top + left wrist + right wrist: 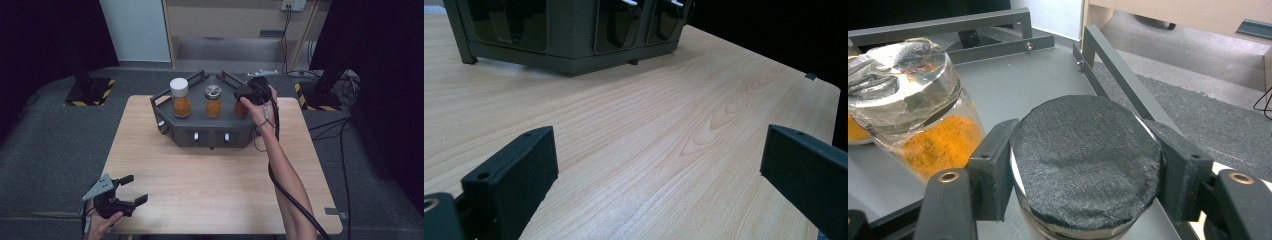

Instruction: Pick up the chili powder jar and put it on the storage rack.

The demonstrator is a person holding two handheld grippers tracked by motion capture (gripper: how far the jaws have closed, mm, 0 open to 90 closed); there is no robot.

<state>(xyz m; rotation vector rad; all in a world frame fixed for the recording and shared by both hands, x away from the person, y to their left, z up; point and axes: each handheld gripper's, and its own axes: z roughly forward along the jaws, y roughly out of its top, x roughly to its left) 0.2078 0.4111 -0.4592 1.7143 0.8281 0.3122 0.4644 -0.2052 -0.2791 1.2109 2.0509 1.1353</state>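
A dark grey rack stands at the back of the wooden table with three spice jars on it. The white-lidded jar is at its left and the foil-topped jar in the middle, both holding orange powder. My right gripper is shut on the black lid of the right-hand jar. In the right gripper view the gripper has a pad pressing each side of the black-lidded jar, and the foil-topped jar stands beside it. My left gripper rests open at the table's front left corner, its jaws wide apart over bare wood.
The rack's raised rails run close behind the held jar. Its front face has several recessed slots. Stand bases with hazard stripes and cables lie on the floor around the table. A wooden cabinet stands behind.
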